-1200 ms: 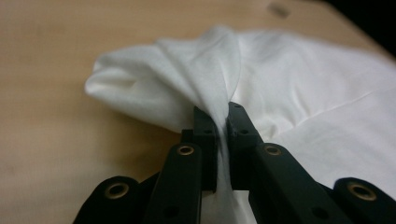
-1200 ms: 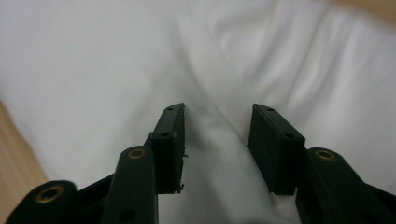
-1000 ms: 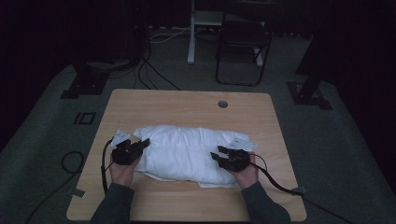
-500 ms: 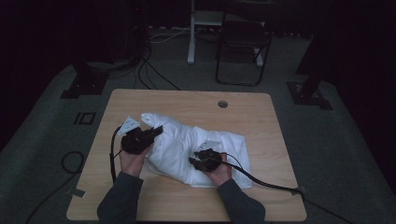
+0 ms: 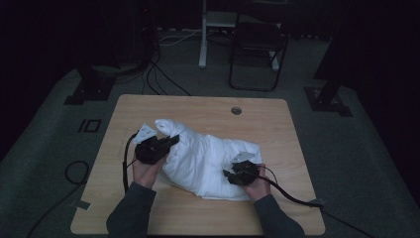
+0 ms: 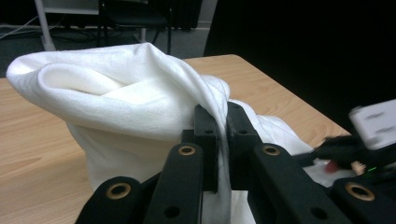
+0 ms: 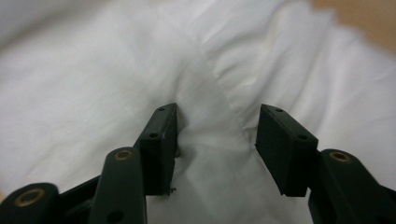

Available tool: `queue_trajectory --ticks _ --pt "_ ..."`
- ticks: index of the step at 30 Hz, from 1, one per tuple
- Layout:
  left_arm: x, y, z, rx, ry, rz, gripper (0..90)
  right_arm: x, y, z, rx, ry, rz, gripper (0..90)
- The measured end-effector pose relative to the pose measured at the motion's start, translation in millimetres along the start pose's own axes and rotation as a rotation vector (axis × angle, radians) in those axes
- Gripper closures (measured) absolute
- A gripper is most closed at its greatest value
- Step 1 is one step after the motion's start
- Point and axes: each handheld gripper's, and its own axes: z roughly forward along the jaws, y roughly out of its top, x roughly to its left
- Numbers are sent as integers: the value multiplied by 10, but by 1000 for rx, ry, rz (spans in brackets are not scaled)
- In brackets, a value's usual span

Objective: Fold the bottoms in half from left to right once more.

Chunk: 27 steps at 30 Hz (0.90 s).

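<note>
Your left gripper (image 5: 171, 141) pinches the white cloth (image 5: 208, 158) raised at ten o'clock; your right gripper (image 5: 227, 174), its jaws just opening, straddles a fold at five

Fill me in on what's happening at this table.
A person works a crumpled white fabric cloth on the light wooden table with two handheld grippers. The left gripper is clamped on a fold, lifting it off the table. The right gripper has just been opening; its jaws straddle a ridge of cloth without pressing it.
</note>
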Motion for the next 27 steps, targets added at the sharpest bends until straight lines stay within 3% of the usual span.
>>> queue_trajectory --ticks 4,7,8,10,12,14,15,18,19,20,21,22,27 --pt "-78 48 33 4 -13 26 861 62 45 192 -16 50 41 533" --pt "-103 68 66 2 -20 30 861 126 115 270 -25 79 44 535" --pt "-133 69 103 7 -20 38 861 199 186 337 -36 122 27 524" --pt "-156 54 126 16 -25 47 860 208 217 318 -48 148 18 481" --pt "-178 39 130 18 -30 55 860 158 198 192 -96 157 19 468" --pt "-195 32 128 22 -30 60 860 42 129 21 -141 126 50 468" --pt "-205 32 129 21 -29 61 860 -27 86 -44 -146 89 72 474" --pt "-260 34 148 21 -37 63 860 -192 -16 -15 -63 14 108 472" --pt "-260 34 148 21 -37 63 860 -192 -16 -15 -63 14 108 472" --pt "-310 36 166 25 -44 77 860 -197 -46 124 -14 17 109 476" --pt "-310 36 166 25 -44 77 860 -197 -46 124 -14 17 109 476" --pt "-363 38 187 32 -51 91 860 -140 -38 251 -11 4 87 482" --pt "-446 40 255 45 -72 103 859 -72 95 369 -17 10 84 509"
